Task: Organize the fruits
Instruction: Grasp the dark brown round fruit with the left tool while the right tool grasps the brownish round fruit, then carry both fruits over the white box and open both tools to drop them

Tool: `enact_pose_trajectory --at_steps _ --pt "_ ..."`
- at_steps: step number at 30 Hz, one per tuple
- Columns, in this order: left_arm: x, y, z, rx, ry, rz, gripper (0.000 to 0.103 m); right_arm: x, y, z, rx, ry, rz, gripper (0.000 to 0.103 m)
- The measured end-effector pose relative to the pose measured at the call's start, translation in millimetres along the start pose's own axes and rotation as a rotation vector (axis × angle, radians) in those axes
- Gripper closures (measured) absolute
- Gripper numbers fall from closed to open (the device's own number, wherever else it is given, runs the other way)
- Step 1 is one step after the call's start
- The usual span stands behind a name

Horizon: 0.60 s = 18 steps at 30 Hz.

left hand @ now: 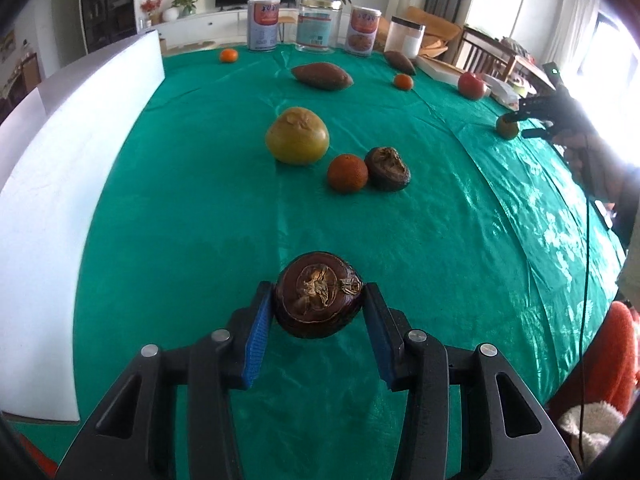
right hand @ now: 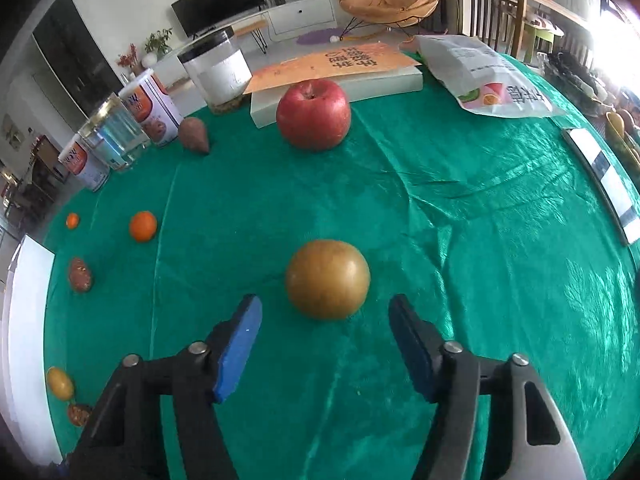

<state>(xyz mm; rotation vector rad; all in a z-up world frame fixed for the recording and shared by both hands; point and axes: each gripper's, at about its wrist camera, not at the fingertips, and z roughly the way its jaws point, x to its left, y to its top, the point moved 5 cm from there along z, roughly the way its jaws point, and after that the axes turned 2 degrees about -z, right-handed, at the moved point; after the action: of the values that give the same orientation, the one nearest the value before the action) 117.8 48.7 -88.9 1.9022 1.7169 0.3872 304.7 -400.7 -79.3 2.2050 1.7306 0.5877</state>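
In the left wrist view my left gripper (left hand: 319,298) is shut on a dark brown shrivelled fruit (left hand: 318,294), with a blue pad pressed on each side just above the green tablecloth (left hand: 180,240). In the right wrist view my right gripper (right hand: 326,306) stands open. A golden-brown pear (right hand: 328,279) lies on the cloth between its fingertips, with a gap on both sides. The left wrist view shows the same pear (left hand: 507,127) at the far right with the right gripper (left hand: 522,124) around it. A red apple (right hand: 313,114) sits behind the pear.
A yellow-green fruit (left hand: 297,136), an orange (left hand: 347,173), a second shrivelled fruit (left hand: 388,169), sweet potatoes (left hand: 322,76) and tangerines (left hand: 229,55) lie about. Cans and jars (left hand: 316,24) line the back. A white board (left hand: 80,160) stands at the left. A box (right hand: 340,88), a bag (right hand: 488,76) and a phone (right hand: 600,172) lie at the right.
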Motion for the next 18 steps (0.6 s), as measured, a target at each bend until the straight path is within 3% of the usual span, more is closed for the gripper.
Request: enact_pose_trajectory --at_steps 2,6,10,14,18 --pt "1.1 0.6 -3.2 0.0 -0.006 -0.006 0.057 3.9 4.4 13.6 0.023 -0.059 -0.011 0.053" --pt "2.9 3.3 -12.9 -0.016 -0.025 -0.019 0.057 3.1 4.2 18.7 0.015 -0.102 0.029 0.055" --pt "19.3 15.4 -41.4 -0.058 -0.064 -0.064 0.057 37.1 -6.3 -7.4 -0.033 -0.045 -0.076 0.055" --pt "69.9 40.5 -85.0 -0.134 -0.029 -0.144 0.057 128.3 -28.6 -47.7 -0.049 0.145 -0.222 0.055" --pt "135.8 53.0 -118.5 -0.19 0.113 -0.218 0.057 266.7 -72.1 -88.7 -0.02 0.41 -0.395 0.055"
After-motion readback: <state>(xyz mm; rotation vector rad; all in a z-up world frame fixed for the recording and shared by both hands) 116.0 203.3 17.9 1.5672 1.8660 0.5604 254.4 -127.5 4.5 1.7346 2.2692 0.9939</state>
